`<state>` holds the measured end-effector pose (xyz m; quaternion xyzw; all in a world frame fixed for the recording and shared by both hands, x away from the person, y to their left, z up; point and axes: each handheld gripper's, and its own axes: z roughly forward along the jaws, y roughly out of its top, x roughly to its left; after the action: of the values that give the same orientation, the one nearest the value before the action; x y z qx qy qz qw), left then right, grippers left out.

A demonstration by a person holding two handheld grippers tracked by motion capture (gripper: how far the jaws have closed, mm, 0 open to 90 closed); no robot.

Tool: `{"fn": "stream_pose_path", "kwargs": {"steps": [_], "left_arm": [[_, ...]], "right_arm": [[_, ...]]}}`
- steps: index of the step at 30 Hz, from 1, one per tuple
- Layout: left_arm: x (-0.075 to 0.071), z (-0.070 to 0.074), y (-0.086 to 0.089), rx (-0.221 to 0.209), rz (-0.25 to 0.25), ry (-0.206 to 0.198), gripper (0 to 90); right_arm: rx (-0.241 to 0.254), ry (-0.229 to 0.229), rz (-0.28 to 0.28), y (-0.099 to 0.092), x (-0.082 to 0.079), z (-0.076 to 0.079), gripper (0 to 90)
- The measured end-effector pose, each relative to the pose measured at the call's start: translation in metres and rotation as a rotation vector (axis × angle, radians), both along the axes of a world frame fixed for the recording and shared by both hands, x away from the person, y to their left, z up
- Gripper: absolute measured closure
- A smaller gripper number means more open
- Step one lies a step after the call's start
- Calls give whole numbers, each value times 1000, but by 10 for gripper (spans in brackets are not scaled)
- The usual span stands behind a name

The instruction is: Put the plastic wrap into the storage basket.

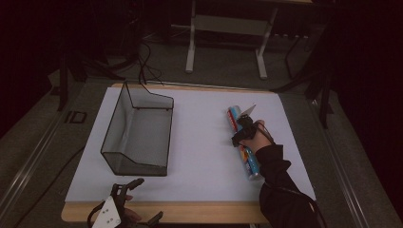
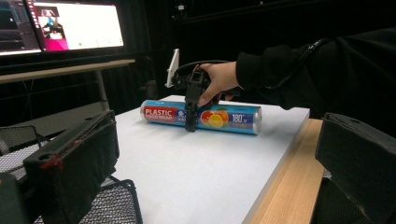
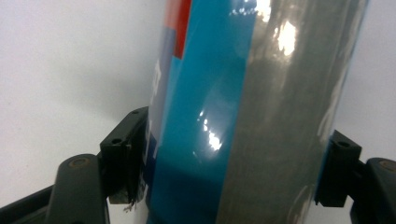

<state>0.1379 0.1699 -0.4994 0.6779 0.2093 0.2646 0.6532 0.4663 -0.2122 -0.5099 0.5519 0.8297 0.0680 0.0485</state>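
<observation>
A roll of plastic wrap (image 1: 252, 165) with a blue, red and silver label lies lengthwise on the white tabletop (image 1: 199, 156), right of centre. My right gripper (image 1: 242, 135) comes down over its middle, one jaw on each side. In the right gripper view both pads (image 3: 122, 154) press against the roll (image 3: 224, 112), which rests on the table. In the left gripper view the same roll (image 2: 159, 113) lies across the table with the right gripper (image 2: 191, 120) and a hand on it. My left gripper (image 1: 145, 200) hovers at the table's near left edge, jaws wide apart and holding nothing.
A black wire mesh basket (image 1: 138, 130) stands on the left half of the table, its mesh (image 2: 112, 205) close under the left gripper. A wooden strip (image 1: 190, 211) edges the table front. A lit monitor (image 2: 77, 23) and a desk frame (image 1: 225, 23) stand beyond.
</observation>
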Motion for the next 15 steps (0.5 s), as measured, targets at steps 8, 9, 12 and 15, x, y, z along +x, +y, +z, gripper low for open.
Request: {"fn": "stream_pose_path", "kwargs": {"steps": [8, 9, 12, 15], "left_arm": [[1, 0, 0, 6, 7, -3, 2], [2, 0, 0, 6, 8, -2, 2], [2, 0, -1, 6, 5, -3, 2], [1, -1, -2, 10, 4, -4, 2]], "right_arm": [[57, 21, -57, -2, 1, 7, 309], [63, 16, -49, -3, 1, 9, 311], [92, 10, -49, -4, 1, 19, 314], [98, -17, -42, -5, 0, 31, 316]]}}
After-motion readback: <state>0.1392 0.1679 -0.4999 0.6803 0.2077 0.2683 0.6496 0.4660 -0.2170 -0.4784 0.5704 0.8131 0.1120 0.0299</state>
